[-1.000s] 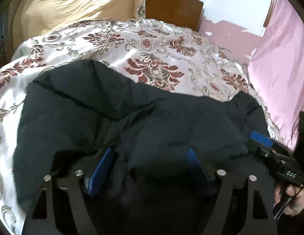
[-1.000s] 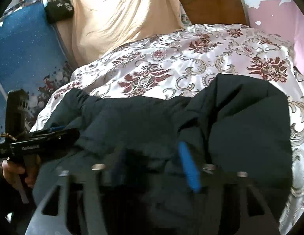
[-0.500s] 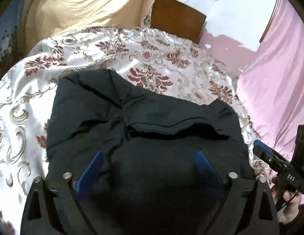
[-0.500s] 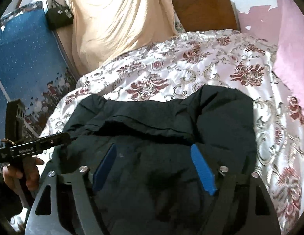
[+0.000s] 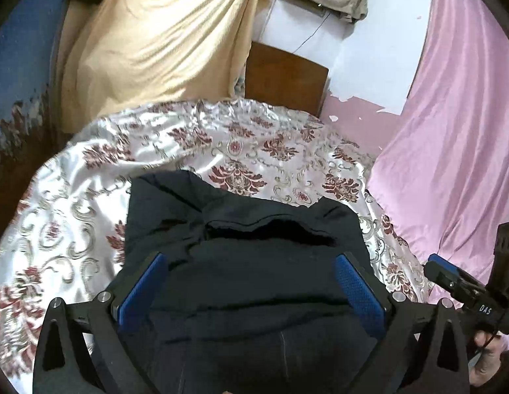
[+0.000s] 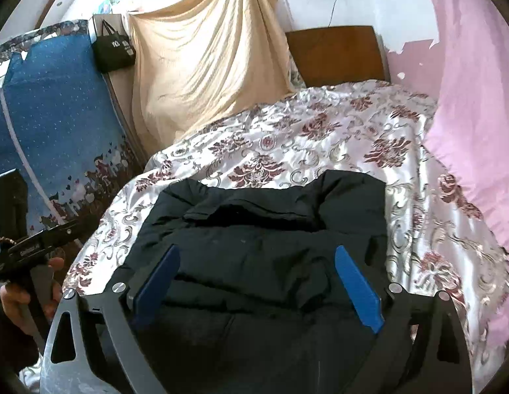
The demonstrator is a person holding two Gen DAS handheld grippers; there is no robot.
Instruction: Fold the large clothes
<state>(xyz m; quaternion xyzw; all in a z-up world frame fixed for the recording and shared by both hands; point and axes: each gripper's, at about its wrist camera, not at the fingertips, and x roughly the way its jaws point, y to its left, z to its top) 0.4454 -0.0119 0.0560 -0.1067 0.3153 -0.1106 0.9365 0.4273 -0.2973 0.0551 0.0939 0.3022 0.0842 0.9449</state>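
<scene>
One dark padded jacket (image 5: 254, 262), folded over itself, lower centre on the floral bed (image 5: 74, 216); left claw (image 5: 251, 282) and right claw (image 6: 257, 279) just opened wide, gripping nothing; further folds likely remain.

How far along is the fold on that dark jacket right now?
Done: the dark jacket lies doubled over in a compact bundle on the floral bedspread, one layer folded over another. In hand: nothing; the left gripper and right gripper have just been opening and hang above it, jaws wide, pads clear of the cloth. Left: probably squaring off the uneven far edge.
</scene>
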